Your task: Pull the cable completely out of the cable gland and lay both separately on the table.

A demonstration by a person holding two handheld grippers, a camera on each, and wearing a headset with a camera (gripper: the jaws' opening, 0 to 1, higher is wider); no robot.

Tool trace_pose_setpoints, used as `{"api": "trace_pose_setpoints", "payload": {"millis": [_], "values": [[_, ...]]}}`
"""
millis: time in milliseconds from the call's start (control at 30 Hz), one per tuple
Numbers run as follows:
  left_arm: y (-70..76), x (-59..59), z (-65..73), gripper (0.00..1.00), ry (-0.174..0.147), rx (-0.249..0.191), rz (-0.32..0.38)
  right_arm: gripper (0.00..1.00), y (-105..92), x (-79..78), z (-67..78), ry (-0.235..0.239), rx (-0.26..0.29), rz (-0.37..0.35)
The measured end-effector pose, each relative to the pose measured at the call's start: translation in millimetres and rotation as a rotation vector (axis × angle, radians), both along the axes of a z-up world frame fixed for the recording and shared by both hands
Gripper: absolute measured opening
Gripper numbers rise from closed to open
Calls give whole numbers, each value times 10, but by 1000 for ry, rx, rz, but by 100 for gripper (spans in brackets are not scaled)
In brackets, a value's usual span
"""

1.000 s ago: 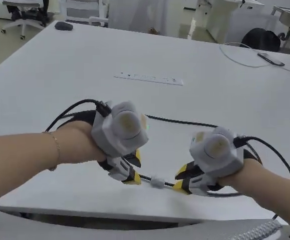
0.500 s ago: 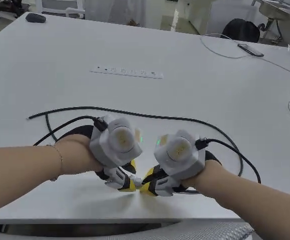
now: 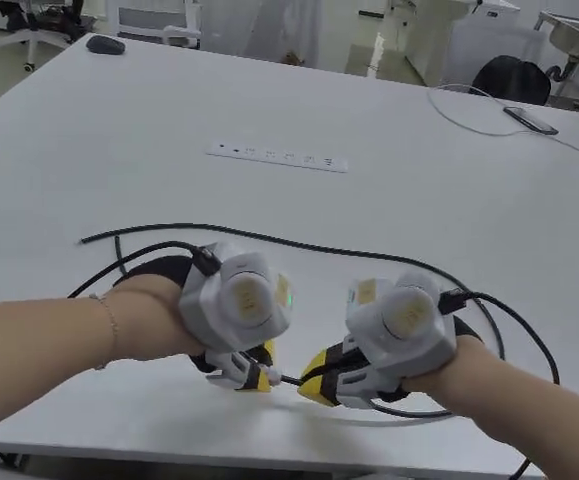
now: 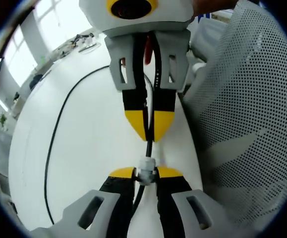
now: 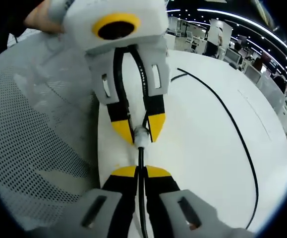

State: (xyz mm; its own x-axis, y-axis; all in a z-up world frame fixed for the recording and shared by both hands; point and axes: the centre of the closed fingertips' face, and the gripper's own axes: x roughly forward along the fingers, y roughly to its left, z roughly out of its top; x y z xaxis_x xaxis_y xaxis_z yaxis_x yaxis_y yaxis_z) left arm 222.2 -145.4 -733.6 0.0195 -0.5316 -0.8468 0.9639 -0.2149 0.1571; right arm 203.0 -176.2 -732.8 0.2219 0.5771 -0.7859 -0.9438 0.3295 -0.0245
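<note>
At the near edge of the surface (image 3: 439, 190), the left tool (image 3: 254, 379) is clamped on the white cable gland (image 4: 145, 171). Facing it, the right tool (image 3: 314, 388) pinches the black cable (image 5: 140, 157) just beside the gland. Beyond them the cable's slack curves across the surface, short of a power strip (image 3: 277, 157).

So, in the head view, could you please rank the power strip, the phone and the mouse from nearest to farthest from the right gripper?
From the right gripper, shut on the cable:
1. Power strip, mid-table, straight ahead.
2. Phone, far off to the right.
3. Mouse, at the far left corner.
</note>
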Motion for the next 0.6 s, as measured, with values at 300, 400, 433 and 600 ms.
{"api": "trace_pose_setpoints", "payload": {"millis": [300,400,433,600], "values": [[450,-18,274,16,-21,20,91,5,-239,-110,31,29,-101,-25],[575,-44,361,16,-13,15,160,9,-209,-84,95,-10,-223,16],[616,-62,371,16,3,22,196,11,-152,-45,143,-32,-225,4],[774,-141,478,16,-31,32,206,21,580,-62,605,-40,-114,-1]]}}
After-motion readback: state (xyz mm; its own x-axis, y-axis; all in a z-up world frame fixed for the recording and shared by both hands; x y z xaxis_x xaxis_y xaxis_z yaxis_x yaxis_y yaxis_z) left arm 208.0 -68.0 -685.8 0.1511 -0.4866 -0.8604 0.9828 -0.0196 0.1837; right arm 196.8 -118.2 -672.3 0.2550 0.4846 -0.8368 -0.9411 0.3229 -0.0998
